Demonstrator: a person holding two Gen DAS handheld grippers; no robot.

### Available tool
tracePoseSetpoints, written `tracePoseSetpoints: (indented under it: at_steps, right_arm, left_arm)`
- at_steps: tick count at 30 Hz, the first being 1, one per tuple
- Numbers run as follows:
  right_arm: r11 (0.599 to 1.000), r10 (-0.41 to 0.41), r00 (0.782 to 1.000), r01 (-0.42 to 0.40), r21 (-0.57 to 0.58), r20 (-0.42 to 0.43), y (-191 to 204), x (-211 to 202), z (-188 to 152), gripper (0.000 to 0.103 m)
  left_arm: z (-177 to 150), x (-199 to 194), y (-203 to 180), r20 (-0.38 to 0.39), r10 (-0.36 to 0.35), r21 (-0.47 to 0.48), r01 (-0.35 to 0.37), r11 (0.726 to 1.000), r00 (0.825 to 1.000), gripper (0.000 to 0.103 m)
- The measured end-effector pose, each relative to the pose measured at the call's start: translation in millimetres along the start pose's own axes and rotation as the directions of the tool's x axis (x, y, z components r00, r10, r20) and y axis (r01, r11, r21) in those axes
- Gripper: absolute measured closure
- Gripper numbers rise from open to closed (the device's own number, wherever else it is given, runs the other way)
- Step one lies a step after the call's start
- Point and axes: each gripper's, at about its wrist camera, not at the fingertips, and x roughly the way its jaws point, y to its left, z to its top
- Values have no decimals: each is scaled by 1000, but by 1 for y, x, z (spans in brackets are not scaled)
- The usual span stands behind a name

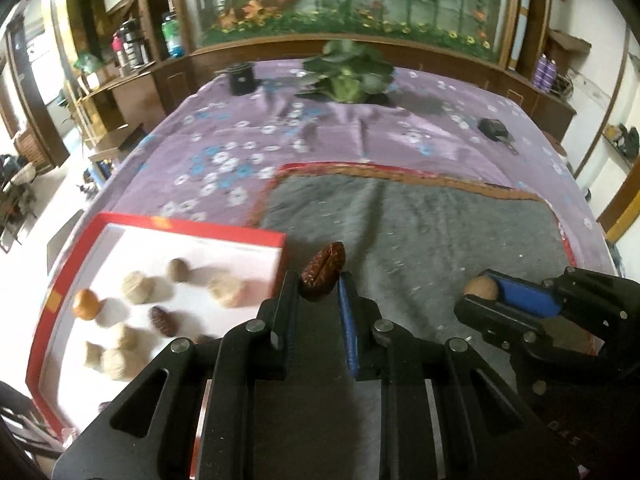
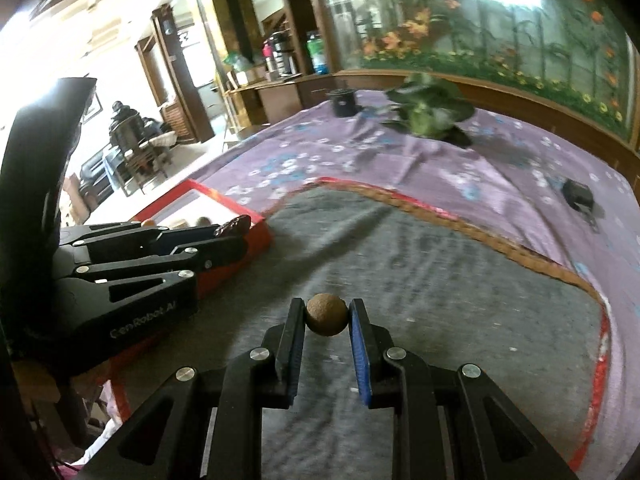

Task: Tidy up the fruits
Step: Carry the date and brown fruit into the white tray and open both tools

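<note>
My left gripper [image 1: 320, 280] is shut on a wrinkled dark red date [image 1: 323, 271], held over the grey mat [image 1: 420, 232] just right of the red-rimmed white tray [image 1: 192, 228]. In the tray lie several fruits: pale knobbly ones [image 1: 138, 286], an orange round one [image 1: 85, 304] and another date [image 1: 163, 320]. My right gripper [image 2: 326, 314] is shut on a small brown round fruit [image 2: 326, 314] above the grey mat [image 2: 440, 280]. That gripper [image 1: 482, 290] with its fruit [image 1: 480, 287] also shows at the right of the left wrist view. The left gripper [image 2: 234, 236] shows beside the tray [image 2: 256, 236] in the right wrist view.
The mat lies on a purple flowered cloth [image 1: 240, 148]. At the far end stand a leafy green plant [image 1: 348, 68] and a black cup [image 1: 241, 78]. A small black object [image 1: 494, 128] lies at the far right. Wooden shelves [image 1: 128, 76] rise to the left.
</note>
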Motion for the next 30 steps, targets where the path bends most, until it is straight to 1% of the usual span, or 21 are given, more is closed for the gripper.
tracePoseSetpoints:
  at_steps: [9,17,23,27,30]
  right_arm:
    - [996,49,999,-49,-78,1,50,8,13,82]
    - [986,103,994,-105,-128,-23,87,26,19,82]
    - [978,121,991,-128,-165,-50,109,43,24,82]
    - [972,142,987,-153,-177,-73,120,55,29,82]
    - [969,137,987,-151,-197,-84,127,65,34,82]
  left_arm:
    - [-13,-17,47,19,54,-68,-52,996,998,85]
    - [-30,-27,89,11,106,-124,-103,987,994,85]
    - [-38,-27,129,-6,139,-198,-137,970,990,84]
    - [-42,-24,149,-25,146,-240,-148,959,989,84]
    - [-44,-19,158,-41,142,-261,-148,954,989,84]
